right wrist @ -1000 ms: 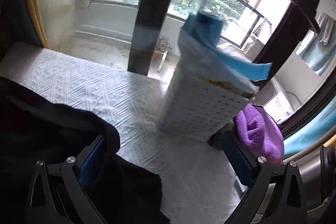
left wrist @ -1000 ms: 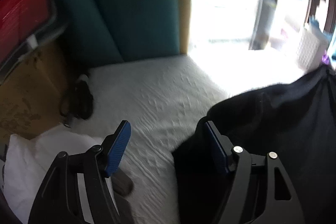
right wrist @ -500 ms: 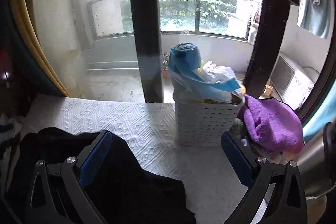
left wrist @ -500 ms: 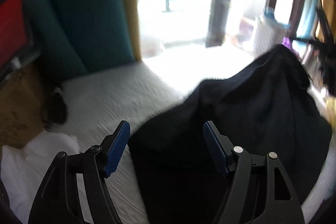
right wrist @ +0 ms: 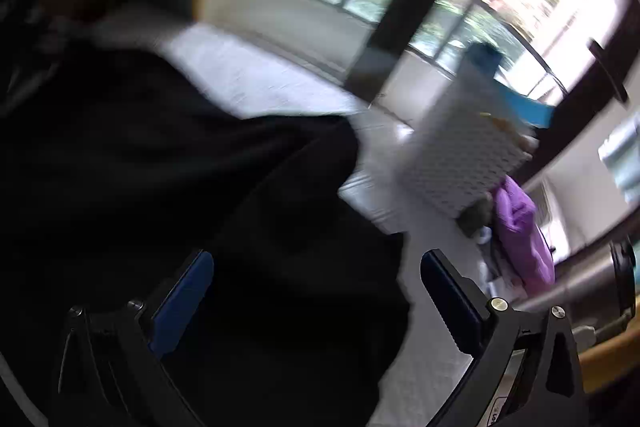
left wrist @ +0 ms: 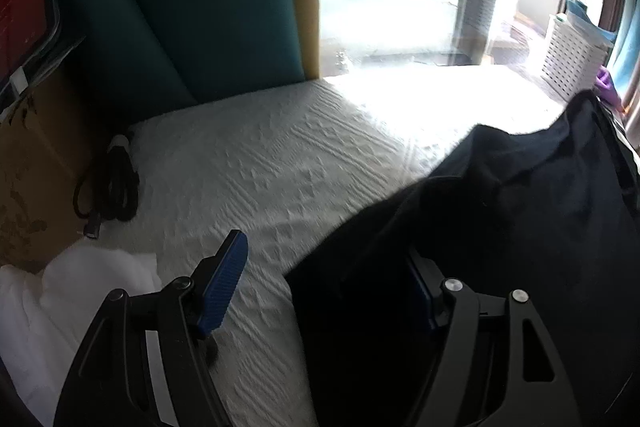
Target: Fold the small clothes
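The left gripper [left wrist: 324, 283] hangs with its jaws wide apart over a white textured cover [left wrist: 280, 163]. A black garment [left wrist: 500, 247] fills the frame from 3 to 6 o'clock, its edge lying between the 2 fingers. A coiled black cable [left wrist: 108, 187] lies at 9 o'clock, a white basket [left wrist: 572, 55] at 2 o'clock.

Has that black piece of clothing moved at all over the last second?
Yes. In the left wrist view the black garment bulged up half a second ago, covering more of the white bedspread; now it has drawn back right, toward the white basket.
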Demonstrator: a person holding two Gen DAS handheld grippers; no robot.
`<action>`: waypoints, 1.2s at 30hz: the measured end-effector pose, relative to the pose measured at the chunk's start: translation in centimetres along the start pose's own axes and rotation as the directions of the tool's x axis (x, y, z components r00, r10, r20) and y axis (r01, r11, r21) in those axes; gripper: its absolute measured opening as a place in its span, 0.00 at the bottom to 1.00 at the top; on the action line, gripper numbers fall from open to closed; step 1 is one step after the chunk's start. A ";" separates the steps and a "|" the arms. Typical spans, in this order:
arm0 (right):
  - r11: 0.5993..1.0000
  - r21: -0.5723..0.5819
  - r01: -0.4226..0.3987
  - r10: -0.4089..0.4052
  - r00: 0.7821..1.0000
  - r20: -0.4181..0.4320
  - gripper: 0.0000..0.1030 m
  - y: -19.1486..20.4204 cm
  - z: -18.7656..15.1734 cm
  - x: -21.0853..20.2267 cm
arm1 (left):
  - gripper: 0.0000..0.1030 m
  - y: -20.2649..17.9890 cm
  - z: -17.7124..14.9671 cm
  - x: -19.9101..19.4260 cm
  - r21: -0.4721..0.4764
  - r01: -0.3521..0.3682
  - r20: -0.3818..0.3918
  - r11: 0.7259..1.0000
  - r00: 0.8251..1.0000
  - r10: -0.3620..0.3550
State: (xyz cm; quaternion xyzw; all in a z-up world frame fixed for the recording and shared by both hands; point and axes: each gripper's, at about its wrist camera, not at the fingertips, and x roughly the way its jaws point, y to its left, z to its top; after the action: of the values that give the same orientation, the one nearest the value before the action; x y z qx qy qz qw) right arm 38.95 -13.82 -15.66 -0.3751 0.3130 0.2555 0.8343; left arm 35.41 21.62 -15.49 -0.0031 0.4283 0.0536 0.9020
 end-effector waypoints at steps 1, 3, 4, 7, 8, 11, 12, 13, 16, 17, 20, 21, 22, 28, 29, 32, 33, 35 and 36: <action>0.999 -0.030 0.028 -0.028 1.000 -0.010 1.00 0.8 0.0 0.5 | 0.70 0.3 0.3 0.2 -0.007 -0.005 0.001 1.000 1.000 0.005; 0.996 -0.028 0.088 -0.089 0.996 -0.010 1.00 0.5 0.1 1.2 | 0.70 0.3 0.7 0.5 -0.020 -0.018 0.010 1.000 1.000 0.018; 0.994 -0.004 0.112 -0.112 0.994 -0.007 1.00 -0.3 0.1 1.4 | 0.70 0.4 0.9 0.6 -0.026 -0.032 0.020 0.999 0.999 0.032; 0.976 0.123 0.181 -0.182 0.983 -0.001 1.00 -4.0 0.6 2.2 | 0.70 1.3 1.3 0.7 -0.057 -0.056 0.041 0.997 0.997 0.059; 0.966 0.161 0.204 -0.207 0.978 0.000 1.00 -5.3 0.6 2.5 | 0.70 1.8 1.4 0.8 -0.071 -0.070 0.045 0.995 0.996 0.073; 0.930 0.270 0.251 -0.259 0.966 -0.003 1.00 -8.8 0.5 3.4 | 0.70 3.0 1.8 1.2 -0.111 -0.092 0.055 0.990 0.994 0.099; 0.915 0.308 0.259 -0.272 0.962 -0.001 1.00 -9.8 0.4 3.4 | 0.70 3.4 2.0 1.2 -0.123 -0.098 0.061 0.988 0.993 0.106; 0.897 0.348 0.273 -0.292 0.956 0.001 1.00 -11.1 0.4 3.4 | 0.70 3.6 2.2 1.2 -0.131 -0.099 0.065 0.986 0.992 0.108; 0.865 0.396 0.308 -0.333 0.943 -0.005 1.00 -13.3 0.4 3.5 | 0.70 4.0 2.7 1.2 -0.145 -0.111 0.077 0.983 0.989 0.123; 0.863 0.402 0.307 -0.331 0.943 -0.010 1.00 -13.7 0.6 3.6 | 0.70 4.1 3.0 1.1 -0.150 -0.117 0.081 0.982 0.988 0.130; 0.857 0.409 0.314 -0.336 0.942 -0.019 1.00 -14.5 0.4 3.5 | 0.70 3.8 3.6 0.9 -0.139 -0.107 0.091 0.984 0.989 0.121; 0.856 0.409 0.316 -0.339 0.940 -0.016 1.00 -14.4 0.4 3.2 | 0.70 3.6 3.9 0.5 -0.130 -0.088 0.105 0.988 0.989 0.102; 0.857 0.410 0.314 -0.338 0.941 -0.015 1.00 -14.2 0.3 3.0 | 0.70 3.4 4.1 0.1 -0.125 -0.071 0.117 0.990 0.989 0.086; 0.876 0.415 0.246 -0.283 0.959 0.030 1.00 -12.2 -0.1 0.8 | 0.73 3.1 4.5 -3.6 -0.114 -0.010 0.196 0.993 0.980 0.033; 0.877 0.423 0.226 -0.267 0.963 0.038 1.00 -11.7 -0.1 0.4 | 0.73 3.0 4.3 -4.2 -0.110 -0.004 0.205 0.994 0.978 0.027; 0.879 0.443 0.179 -0.224 0.973 0.051 1.00 -10.1 -0.2 -0.6 | 0.74 2.7 3.5 -6.0 -0.088 -0.002 0.238 0.996 0.971 0.023; 0.880 0.443 0.172 -0.217 0.975 0.051 1.00 -9.7 -0.3 -0.9 | 0.74 2.9 3.3 -6.5 -0.089 -0.005 0.253 0.996 0.967 0.027; 0.882 0.443 0.160 -0.204 0.977 0.054 1.00 -8.8 -0.4 -1.7 | 0.76 3.7 2.9 -7.6 -0.108 -0.001 0.278 0.994 0.960 0.031; 0.883 0.442 0.157 -0.202 0.978 0.057 1.00 -8.4 -0.5 -2.0 | 0.79 4.3 2.8 -7.9 -0.123 0.002 0.285 0.992 0.958 0.034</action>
State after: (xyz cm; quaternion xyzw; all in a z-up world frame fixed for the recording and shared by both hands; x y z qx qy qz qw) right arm 42.94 -19.57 -10.58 -0.1934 0.2834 0.1196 0.9317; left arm 32.21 25.30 -7.44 -0.0471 0.2891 0.0869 0.9522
